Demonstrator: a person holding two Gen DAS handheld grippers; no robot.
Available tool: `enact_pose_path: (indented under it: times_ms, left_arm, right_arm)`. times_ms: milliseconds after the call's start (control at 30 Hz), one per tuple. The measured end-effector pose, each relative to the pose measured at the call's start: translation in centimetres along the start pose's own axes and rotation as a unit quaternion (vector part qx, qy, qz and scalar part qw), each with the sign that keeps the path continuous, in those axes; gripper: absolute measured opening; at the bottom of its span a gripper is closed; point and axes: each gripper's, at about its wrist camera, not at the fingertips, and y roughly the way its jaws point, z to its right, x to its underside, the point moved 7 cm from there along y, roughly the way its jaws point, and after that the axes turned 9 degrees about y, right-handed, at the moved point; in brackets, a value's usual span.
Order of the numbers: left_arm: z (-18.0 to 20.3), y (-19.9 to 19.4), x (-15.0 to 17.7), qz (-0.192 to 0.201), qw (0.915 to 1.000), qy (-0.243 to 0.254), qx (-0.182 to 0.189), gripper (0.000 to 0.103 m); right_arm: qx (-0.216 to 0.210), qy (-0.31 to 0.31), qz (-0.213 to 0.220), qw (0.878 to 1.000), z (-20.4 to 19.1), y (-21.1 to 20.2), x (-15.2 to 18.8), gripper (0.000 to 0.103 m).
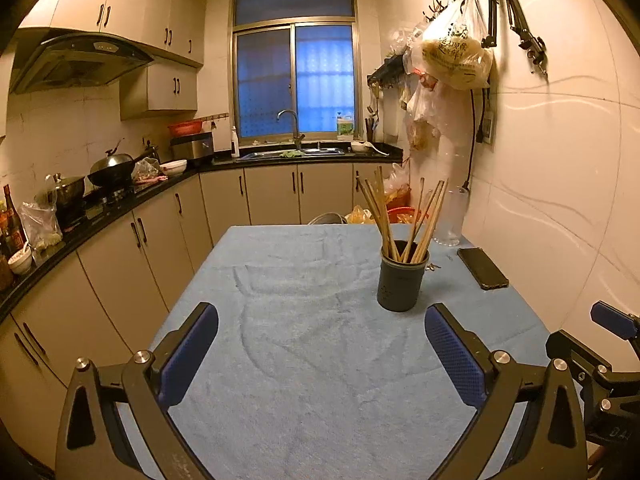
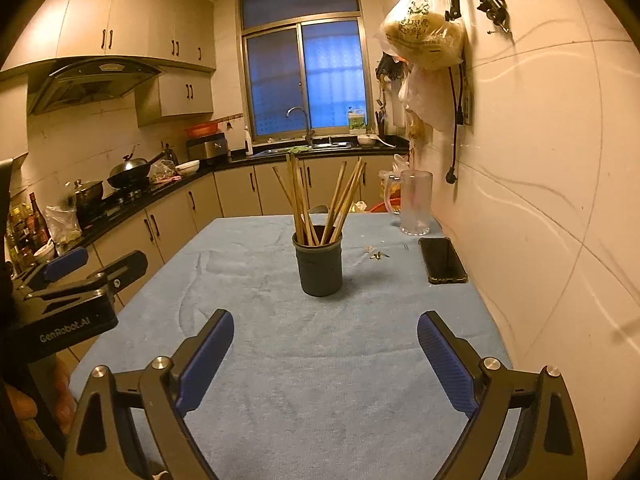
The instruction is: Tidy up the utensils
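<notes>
The left gripper point(image 1: 320, 356) is hanging over the blue cloth point(image 1: 304, 360) with its two blue fingers spread wide apart, and nothing is sitting between them. The right gripper point(image 2: 326, 360) is doing the same thing: its fingers are standing wide apart and holding nothing, touching nothing. Both grippers are pointing toward the dark cup point(image 2: 319, 266), which is standing upright on the cloth, just past the fingertips. All the wooden chopsticks point(image 2: 308, 204) that can be seen are sticking up out of the cup and leaning out two ways, like a fan. No chopstick is lying loose on the cloth around the cup. So the tidying job is looking finished, or very close to it, and both grippers are empty. If anything is left to do, the next move is asking for a look around the cup for stray things. A few tiny bits point(image 2: 378, 254) are lying just beside the cup, toward the wall, but they are too small to tell what they are. A black phone point(image 2: 442, 260) is lying past those bits, near the wall, and a clear mug point(image 2: 414, 204) is standing behind the cup.
</notes>
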Motion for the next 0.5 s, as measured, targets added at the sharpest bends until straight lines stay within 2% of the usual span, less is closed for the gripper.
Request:
enact_pose_path:
  times_ms: [500]
  left_arm:
    - [0.08, 0.22, 0.52, -0.011, 0.9999, -0.003, 0.009, 0.103]
  right_arm:
    - [-0.002, -0.003, 0.004, 1.000, -0.28, -0.55, -0.08, 0.095]
